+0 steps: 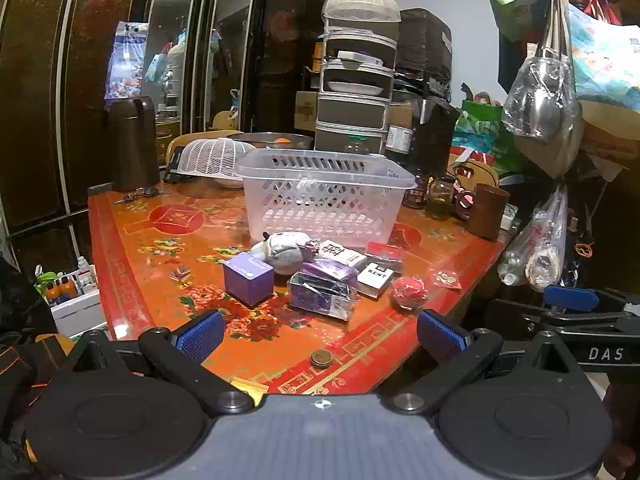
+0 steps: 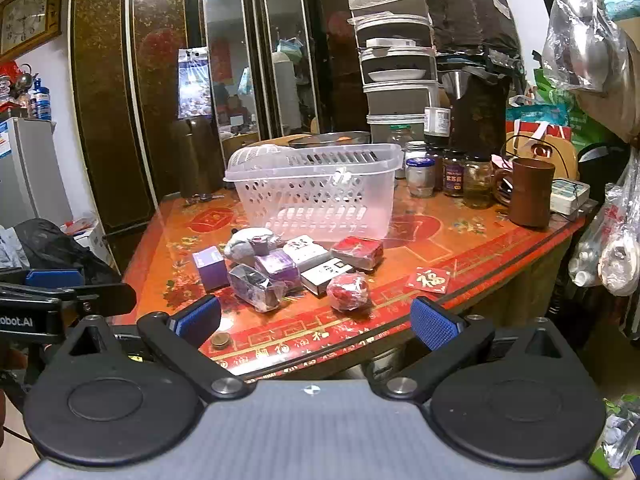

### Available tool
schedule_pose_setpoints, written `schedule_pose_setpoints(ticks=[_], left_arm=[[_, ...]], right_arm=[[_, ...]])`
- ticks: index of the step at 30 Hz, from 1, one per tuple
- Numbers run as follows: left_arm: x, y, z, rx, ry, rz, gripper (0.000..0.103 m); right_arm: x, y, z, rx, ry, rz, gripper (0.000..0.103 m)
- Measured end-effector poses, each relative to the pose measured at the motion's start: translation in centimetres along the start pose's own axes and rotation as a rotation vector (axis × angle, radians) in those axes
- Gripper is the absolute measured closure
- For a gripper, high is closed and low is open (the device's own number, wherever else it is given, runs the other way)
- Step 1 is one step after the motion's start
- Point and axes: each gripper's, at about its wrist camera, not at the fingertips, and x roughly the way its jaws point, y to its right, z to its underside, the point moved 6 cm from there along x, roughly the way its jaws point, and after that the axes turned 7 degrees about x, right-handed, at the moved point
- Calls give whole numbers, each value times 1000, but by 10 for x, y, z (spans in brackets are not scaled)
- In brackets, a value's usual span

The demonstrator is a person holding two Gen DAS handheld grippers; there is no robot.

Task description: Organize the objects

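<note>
A clear plastic basket (image 1: 324, 196) (image 2: 316, 188) stands empty on the red patterned table (image 1: 160, 248) (image 2: 460, 248). In front of it lies a cluster: a purple box (image 1: 248, 278) (image 2: 210, 268), a grey plush toy (image 1: 286, 254) (image 2: 250, 244), a wrapped purple pack (image 1: 320, 296) (image 2: 256, 286), cigarette packs (image 1: 374, 276) (image 2: 326, 274), a dark red pack (image 2: 358, 252) and a red wrapped ball (image 1: 409, 292) (image 2: 348, 290). My left gripper (image 1: 320, 336) is open and empty at the near table edge. My right gripper (image 2: 316, 322) is open and empty beside it.
A coin (image 1: 321, 358) (image 2: 221, 339) lies near the front edge. A red paper card (image 2: 429, 280) lies at the right. Jars (image 2: 452, 174), a brown cup (image 2: 532, 192) and a stacked food cover (image 1: 356, 76) crowd the back. Bags (image 1: 548, 92) hang at right.
</note>
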Motion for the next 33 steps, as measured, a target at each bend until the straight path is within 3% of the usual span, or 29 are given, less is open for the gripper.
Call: schedule_pose_setpoints(ticks=[33], left_arm=[[-1,-13,1,-30,5,-38,0]], right_arm=[[5,-6,-3,-1,3,-80,0]])
